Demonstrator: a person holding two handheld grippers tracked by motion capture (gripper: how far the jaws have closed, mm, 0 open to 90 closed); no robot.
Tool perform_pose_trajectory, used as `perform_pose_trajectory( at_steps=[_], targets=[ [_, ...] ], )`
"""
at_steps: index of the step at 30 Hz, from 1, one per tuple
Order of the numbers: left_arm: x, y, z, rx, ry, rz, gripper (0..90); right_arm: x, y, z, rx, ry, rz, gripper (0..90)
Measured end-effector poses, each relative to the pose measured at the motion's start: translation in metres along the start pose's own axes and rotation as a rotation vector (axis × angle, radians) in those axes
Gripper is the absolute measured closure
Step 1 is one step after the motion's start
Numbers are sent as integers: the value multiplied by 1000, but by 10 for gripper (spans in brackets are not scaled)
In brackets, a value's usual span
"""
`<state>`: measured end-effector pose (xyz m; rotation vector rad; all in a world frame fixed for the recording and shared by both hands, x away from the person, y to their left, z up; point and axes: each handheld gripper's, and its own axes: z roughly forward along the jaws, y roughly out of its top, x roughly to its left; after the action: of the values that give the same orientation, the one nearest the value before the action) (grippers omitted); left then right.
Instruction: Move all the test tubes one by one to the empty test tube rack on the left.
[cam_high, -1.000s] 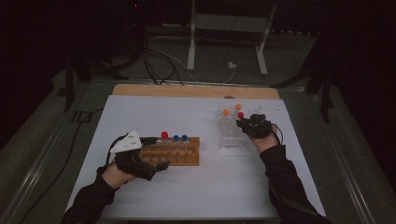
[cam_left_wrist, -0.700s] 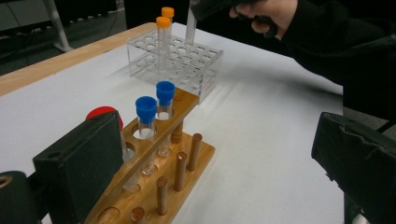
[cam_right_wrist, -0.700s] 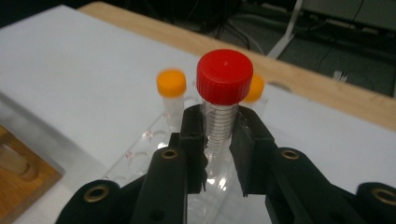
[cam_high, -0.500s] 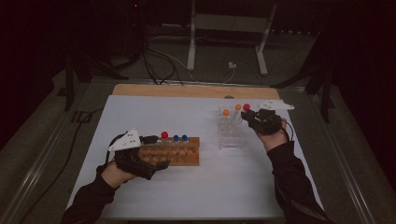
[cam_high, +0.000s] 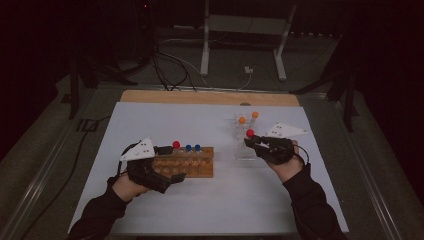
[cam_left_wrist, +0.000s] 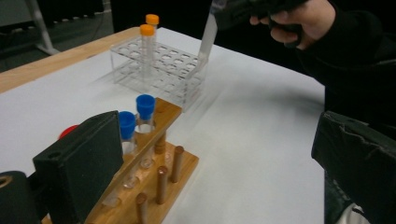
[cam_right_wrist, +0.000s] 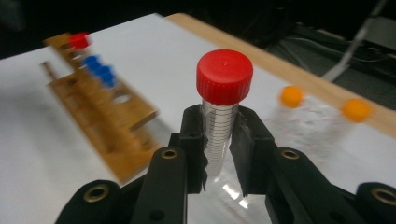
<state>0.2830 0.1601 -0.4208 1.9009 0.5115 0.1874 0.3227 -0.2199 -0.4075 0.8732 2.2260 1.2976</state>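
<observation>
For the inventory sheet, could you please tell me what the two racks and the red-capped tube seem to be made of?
Brown peg rack: apparently wood, matte, with visible grain.
See-through rack: probably clear glossy acrylic.
Red-capped tube: clear, seemingly plastic, with printed graduations, and a ribbed, likely plastic cap.

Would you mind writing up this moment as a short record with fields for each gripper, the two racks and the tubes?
right gripper: shut on the red-capped tube, held upright, clear of the rack
left gripper: jaws open around the near end of the wooden rack
wooden rack: holds one red-capped and two blue-capped tubes
clear rack: two orange-capped tubes standing in it
surface: white sheet over the table
</observation>
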Motion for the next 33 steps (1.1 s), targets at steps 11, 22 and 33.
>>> perform_pose_trajectory(
  at_steps=[11, 22, 33],
  targets=[
    [-7, 4, 13, 6, -47, 4, 32, 41, -15, 7, 57, 117, -58, 749],
    [-17, 11, 35, 15, -106, 26, 43, 71, -27, 17, 94, 207, -99, 749],
    [-24, 15, 59, -4, -173, 52, 204, 85, -27, 20, 93, 253, -121, 749]
  ],
)
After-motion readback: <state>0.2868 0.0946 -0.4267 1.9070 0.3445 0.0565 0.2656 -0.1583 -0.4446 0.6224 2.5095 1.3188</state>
